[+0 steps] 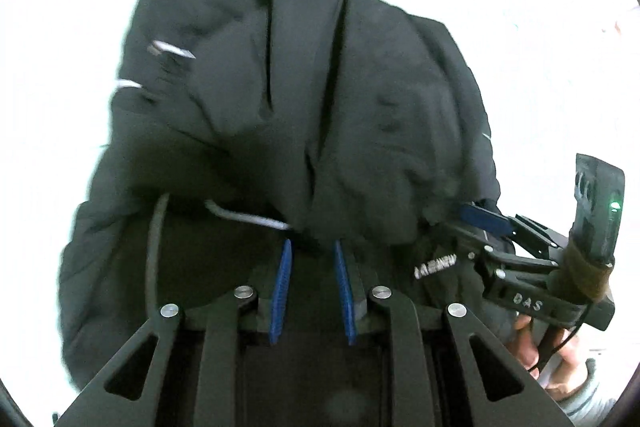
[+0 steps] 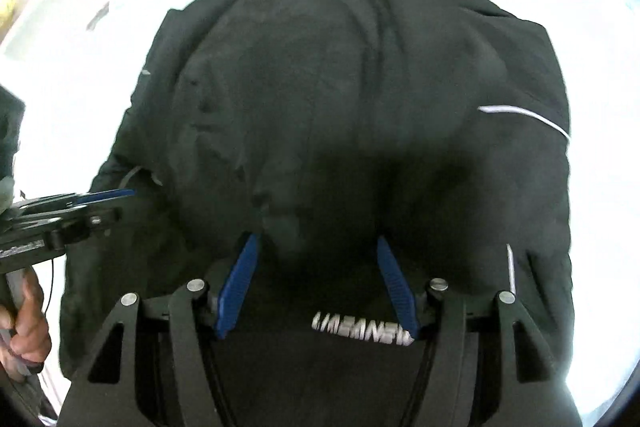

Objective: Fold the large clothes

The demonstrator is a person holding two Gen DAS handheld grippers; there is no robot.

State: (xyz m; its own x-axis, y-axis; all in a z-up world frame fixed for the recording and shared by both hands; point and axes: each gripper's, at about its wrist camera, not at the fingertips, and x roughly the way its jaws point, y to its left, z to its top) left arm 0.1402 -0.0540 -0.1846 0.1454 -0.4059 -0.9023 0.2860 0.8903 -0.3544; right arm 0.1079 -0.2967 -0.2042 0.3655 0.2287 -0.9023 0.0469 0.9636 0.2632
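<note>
Black padded jacket [image 1: 280, 115] bunched on white worktop [image 1: 72, 27], ahead of both jaws. Left gripper [image 1: 312, 247]: jaws narrowly apart, fabric fold seemingly pinched at the tips. Right gripper [image 2: 316, 243]: jaws wide, fabric bulging between, no grip evident. Risk: slippery bulk slides out of left pinch, fold collapses. Both grippers low, side by side, angled toward each other; white lettering [image 2: 360, 333] just below right jaws

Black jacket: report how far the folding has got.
Done: the black jacket lies bunched on the white surface, already doubled over. In hand: left tongs and right tongs sit at the near edge, grip unclear. Left: flattening and final folds.
</note>
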